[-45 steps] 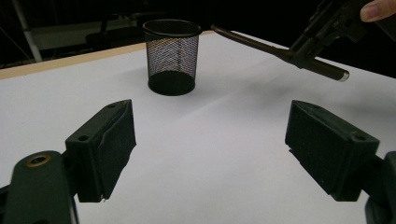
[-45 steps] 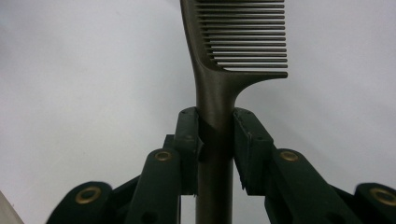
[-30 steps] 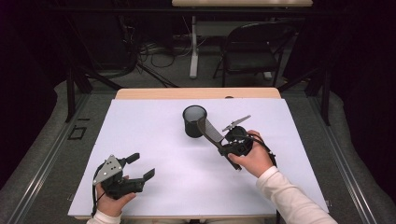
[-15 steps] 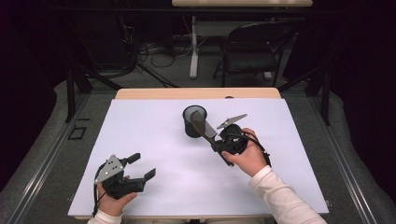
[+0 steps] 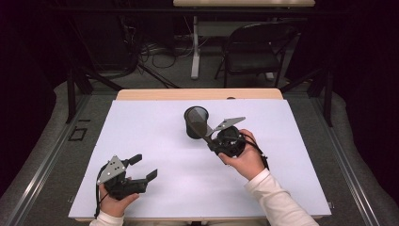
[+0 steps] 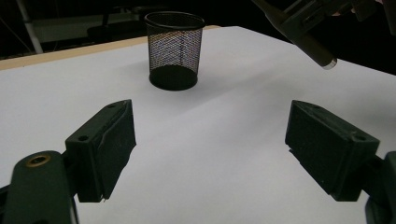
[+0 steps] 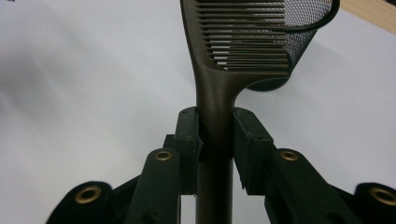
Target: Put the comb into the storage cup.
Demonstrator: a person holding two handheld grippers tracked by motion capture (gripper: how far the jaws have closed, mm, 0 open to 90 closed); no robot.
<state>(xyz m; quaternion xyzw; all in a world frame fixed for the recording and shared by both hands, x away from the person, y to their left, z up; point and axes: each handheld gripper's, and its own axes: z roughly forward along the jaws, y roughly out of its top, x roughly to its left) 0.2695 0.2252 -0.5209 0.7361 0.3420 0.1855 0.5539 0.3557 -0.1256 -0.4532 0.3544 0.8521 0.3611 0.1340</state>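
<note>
A lab — dark curtains, floor cables (image 5: 155,49) (tangled), lone white-topped table (image 5: 141,136)

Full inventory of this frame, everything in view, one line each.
mesh cup: 1, black, upright on the sheet, centre-far
comb: 1, dark brown, handle clamped in the right gripper, teeth end at the cup's rim
sheet: 1, white, covering the table
table: 1, light wood, far edge showing
chair: 1, black, on the floor beyond the table
cables: several, dark, on the floor behind
left gripper: 1, black, jaws apart, near-left
right gripper: 1, black, beside the cup
sleeve: 1, white, right forearm
</note>
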